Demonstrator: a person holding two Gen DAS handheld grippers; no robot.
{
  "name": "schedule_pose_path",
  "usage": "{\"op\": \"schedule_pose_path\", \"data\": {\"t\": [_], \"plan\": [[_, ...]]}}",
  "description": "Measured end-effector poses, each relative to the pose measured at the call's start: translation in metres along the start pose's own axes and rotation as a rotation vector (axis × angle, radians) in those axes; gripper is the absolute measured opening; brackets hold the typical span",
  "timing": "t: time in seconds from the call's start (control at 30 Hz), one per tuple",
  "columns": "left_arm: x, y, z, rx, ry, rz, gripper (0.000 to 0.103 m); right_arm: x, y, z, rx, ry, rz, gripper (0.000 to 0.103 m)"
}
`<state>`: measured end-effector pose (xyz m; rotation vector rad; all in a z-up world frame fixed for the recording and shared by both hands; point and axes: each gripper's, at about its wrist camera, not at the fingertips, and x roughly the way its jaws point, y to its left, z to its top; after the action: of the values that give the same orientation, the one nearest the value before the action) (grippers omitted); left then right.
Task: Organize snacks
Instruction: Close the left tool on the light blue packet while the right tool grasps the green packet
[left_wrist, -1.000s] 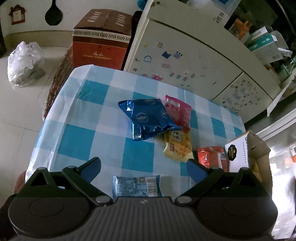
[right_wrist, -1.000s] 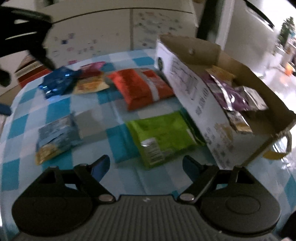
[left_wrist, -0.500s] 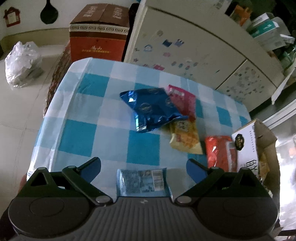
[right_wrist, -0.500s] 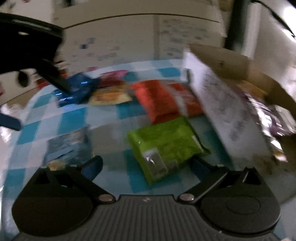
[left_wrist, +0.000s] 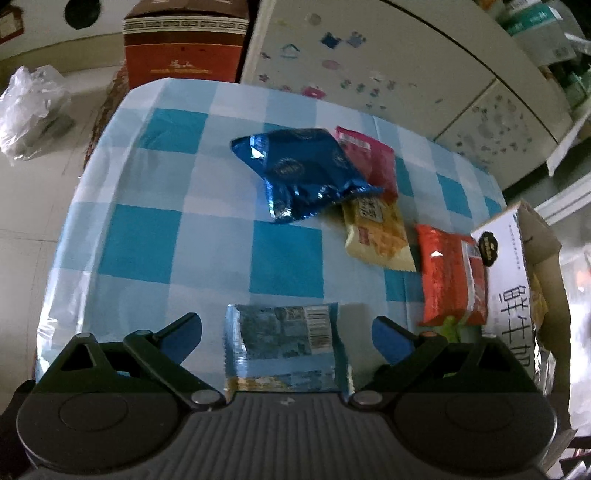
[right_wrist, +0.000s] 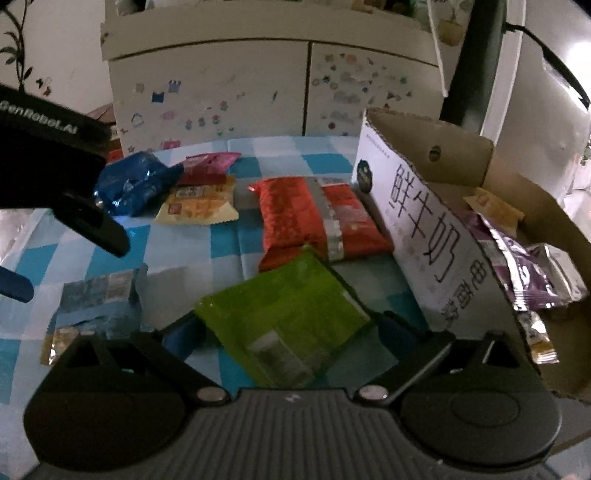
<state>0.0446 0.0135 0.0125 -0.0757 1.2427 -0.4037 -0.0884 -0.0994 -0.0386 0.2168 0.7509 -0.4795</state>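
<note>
On the checked tablecloth, left wrist view: snacks lie scattered
Left gripper (left_wrist: 287, 334): jaws spread wide, holding nothing – the pale blue packet (left_wrist: 284, 347) lies flat between the fingers
Dark blue bag (left_wrist: 301, 173): farther back, overlapping the pink packet (left_wrist: 369, 158) and the yellow packet (left_wrist: 378, 232)
Red packet (left_wrist: 448, 277): just beside the cardboard box (left_wrist: 508, 280)

Over the table, right wrist view: the box stands at the right
Right gripper (right_wrist: 291, 332): jaws open, either side of the green packet (right_wrist: 288, 317) – contact cannot be told
Red packet (right_wrist: 314, 218): behind the green one, against the box wall
Cardboard box (right_wrist: 424, 221): holds purple packets (right_wrist: 517, 266)
Tablecloth (right_wrist: 229, 240): blue and white squares
</note>
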Motion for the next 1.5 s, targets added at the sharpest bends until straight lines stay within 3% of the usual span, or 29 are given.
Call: {"op": "schedule_pose_path", "data": {"t": [0.3,0.5,0.63,0.8,0.97,1.03,1.1,1.23,1.5], "plan": [[0.018,0.003,-0.007,0.048,0.02,0.074,0.101,-0.007,0.0,0.001,-0.022,0.012,0.13,0.096],[0.015,0.014,-0.007,0.039,0.007,0.161,0.102,-0.011,-0.003,0.004,-0.033,-0.019,0.087,0.097],[0.011,0.014,-0.007,0.051,-0.008,0.15,0.102,-0.001,-0.008,0.006,0.021,0.019,0.103,0.099],[0.017,0.008,-0.01,0.053,0.033,0.084,0.103,0.003,-0.008,0.005,0.032,0.016,0.111,0.101],[0.02,0.0,-0.021,0.131,0.01,0.15,0.103,0.004,-0.006,0.004,0.007,0.001,0.112,0.097],[0.018,0.0,-0.022,0.144,-0.001,0.147,0.099,0.002,-0.006,0.005,-0.005,-0.01,0.118,0.083],[0.015,-0.001,-0.021,0.161,-0.017,0.14,0.087,0.001,-0.007,0.006,-0.006,-0.009,0.137,0.081],[0.009,0.005,-0.017,0.121,-0.034,0.103,0.074,-0.002,-0.008,0.008,0.018,-0.013,0.168,0.078],[-0.01,0.008,-0.009,0.081,-0.103,0.064,0.072,-0.019,-0.008,0.018,0.018,-0.052,0.193,0.077]]}}
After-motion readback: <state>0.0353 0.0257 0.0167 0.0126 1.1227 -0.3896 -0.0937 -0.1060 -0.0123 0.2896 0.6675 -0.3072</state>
